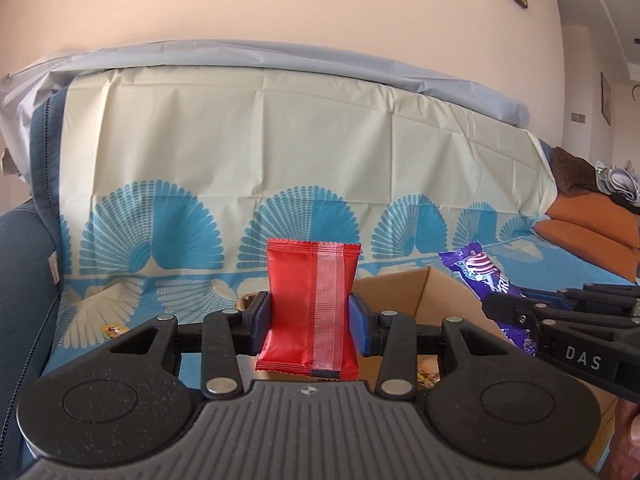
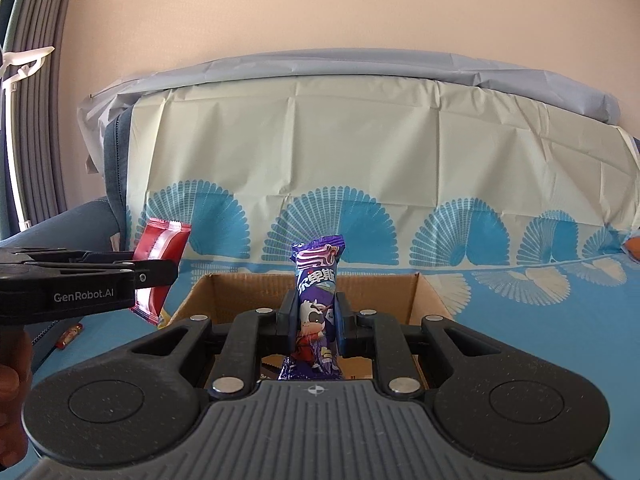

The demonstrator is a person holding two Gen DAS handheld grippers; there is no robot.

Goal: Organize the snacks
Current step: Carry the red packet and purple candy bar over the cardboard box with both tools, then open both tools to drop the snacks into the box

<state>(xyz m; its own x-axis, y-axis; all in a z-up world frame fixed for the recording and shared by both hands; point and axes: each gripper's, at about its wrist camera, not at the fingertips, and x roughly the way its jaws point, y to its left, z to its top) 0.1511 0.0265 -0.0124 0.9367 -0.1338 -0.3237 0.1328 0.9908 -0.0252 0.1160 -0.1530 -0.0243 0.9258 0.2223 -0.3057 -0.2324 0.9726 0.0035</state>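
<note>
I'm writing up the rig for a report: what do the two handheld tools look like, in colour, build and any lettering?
Both are matte black plastic. The left tool has blue pads, linkage bars with silver rivets, two round discs and a grey ribbed plate bearing a small crosshair mark. The right tool is built the same, though its pads look dark. Side lettering reads "GenRobot.AI" on the left one and "DAS" on the right. No cables or sleeves show.

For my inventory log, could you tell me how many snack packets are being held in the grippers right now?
2: the red packet in the left gripper, and the purple packet in the right gripper over the cardboard box. Others may lie hidden inside it.
</note>
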